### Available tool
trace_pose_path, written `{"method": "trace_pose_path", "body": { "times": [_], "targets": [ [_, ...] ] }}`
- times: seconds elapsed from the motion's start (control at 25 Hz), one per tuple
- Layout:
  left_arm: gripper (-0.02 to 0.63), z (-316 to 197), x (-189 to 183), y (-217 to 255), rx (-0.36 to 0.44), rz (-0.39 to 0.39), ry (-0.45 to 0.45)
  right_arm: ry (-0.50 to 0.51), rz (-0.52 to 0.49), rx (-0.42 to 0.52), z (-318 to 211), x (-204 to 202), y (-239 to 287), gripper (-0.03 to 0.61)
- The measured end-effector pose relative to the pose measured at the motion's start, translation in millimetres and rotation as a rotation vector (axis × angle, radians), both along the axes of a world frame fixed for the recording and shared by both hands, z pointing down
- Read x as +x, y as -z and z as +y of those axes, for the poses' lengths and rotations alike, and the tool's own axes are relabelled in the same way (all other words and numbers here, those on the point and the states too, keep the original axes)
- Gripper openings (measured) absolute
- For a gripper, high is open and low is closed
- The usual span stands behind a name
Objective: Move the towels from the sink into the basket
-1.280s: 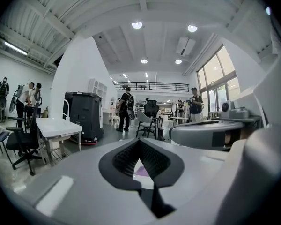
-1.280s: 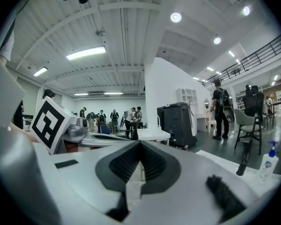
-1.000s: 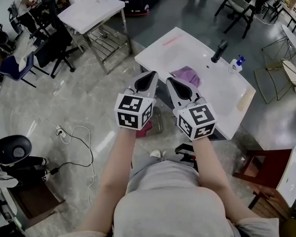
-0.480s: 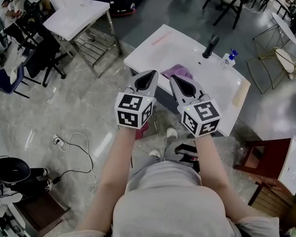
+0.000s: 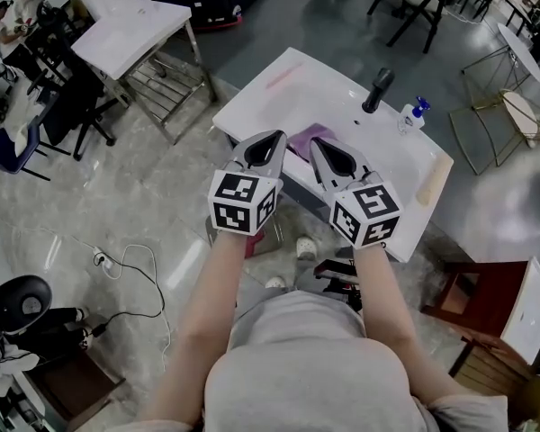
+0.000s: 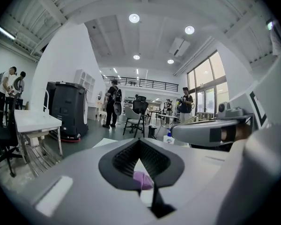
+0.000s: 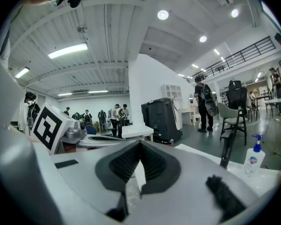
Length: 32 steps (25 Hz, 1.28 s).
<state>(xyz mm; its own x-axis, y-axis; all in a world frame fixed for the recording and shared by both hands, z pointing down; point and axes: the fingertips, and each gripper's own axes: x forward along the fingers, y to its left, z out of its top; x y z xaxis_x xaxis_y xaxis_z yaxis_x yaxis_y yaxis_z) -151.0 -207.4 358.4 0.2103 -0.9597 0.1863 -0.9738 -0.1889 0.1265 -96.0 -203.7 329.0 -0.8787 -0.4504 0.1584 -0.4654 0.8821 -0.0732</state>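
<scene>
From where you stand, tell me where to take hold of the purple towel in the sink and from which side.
Grip the purple towel at its bunched top fold, coming down from above over the near rim of the sink. It looks crumpled in the basin, so no flat edge offers itself, and the faucet blocks the far side.

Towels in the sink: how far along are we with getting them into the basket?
Done: nothing visible; a purple towel lies in the sink. In hand: nothing; the left gripper and right gripper are shut and empty, side by side at the sink's near edge. Left: grasp the towel and carry it to the basket, which no view clearly shows.
</scene>
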Motion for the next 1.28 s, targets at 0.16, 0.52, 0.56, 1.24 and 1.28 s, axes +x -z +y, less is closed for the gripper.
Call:
{"method": "trace_pose_path", "body": {
  "times": [0.16,0.52,0.56,1.24,1.28],
  "targets": [
    [0.009,-22,4,-5,-0.012,0.01,0.004,-0.002,0.009,-0.01,-20,6,-5,0.017],
    [0.092,-66,28,-34,-0.089,0.044,-0.041,-0.024,0.042,-0.051,-63,28,-29,0.017],
    [0.101,-70,31,-38,-0.1,0.044,-0.048,-0.029,0.043,-0.056,-68,30,-31,0.017],
    [0.264,-133,61,-108,-0.307,0.061,-0.116,-0.103,0.1,-0.122,-129,65,-70,0.017],
    [0.264,-136,63,-113,-0.32,0.061,-0.12,-0.104,0.104,-0.127,-132,66,-72,0.017]
  ]
}}
